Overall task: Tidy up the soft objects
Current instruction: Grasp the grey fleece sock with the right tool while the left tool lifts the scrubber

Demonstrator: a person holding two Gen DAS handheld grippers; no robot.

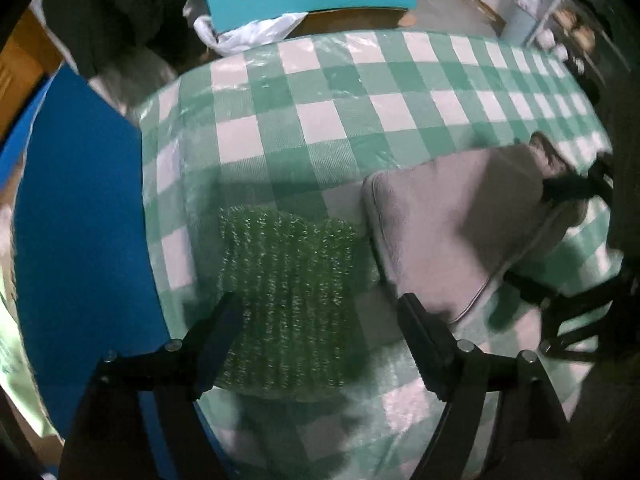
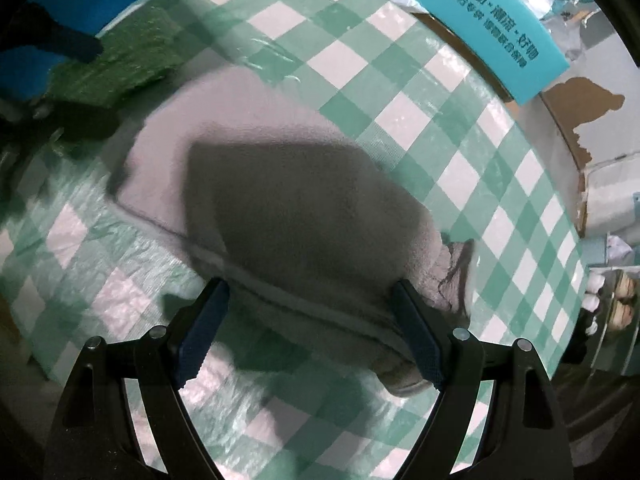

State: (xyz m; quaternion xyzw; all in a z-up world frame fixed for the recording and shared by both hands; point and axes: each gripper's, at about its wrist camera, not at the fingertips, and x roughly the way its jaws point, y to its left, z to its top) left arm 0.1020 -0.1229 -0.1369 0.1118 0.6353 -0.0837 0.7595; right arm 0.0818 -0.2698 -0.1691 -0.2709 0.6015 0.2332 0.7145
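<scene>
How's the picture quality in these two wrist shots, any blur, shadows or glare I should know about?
Left wrist view: dim, fisheye-bent table edges, right side smeared by motion blur, green scrubbing cloth fairly sharp between the open left gripper. Right wrist view: a dark shadow covers the grey towel ahead of the open right gripper; the plastic-covered checked tablecloth shows glare streaks.

A glossy, crinkled plastic film covers the green-and-white checked desk cloth (image 1: pixel 320 92); the grey towel (image 2: pixel 280 208) looks soft and matt, the green scouring cloth (image 1: pixel 288 280) coarse and glittery.
</scene>
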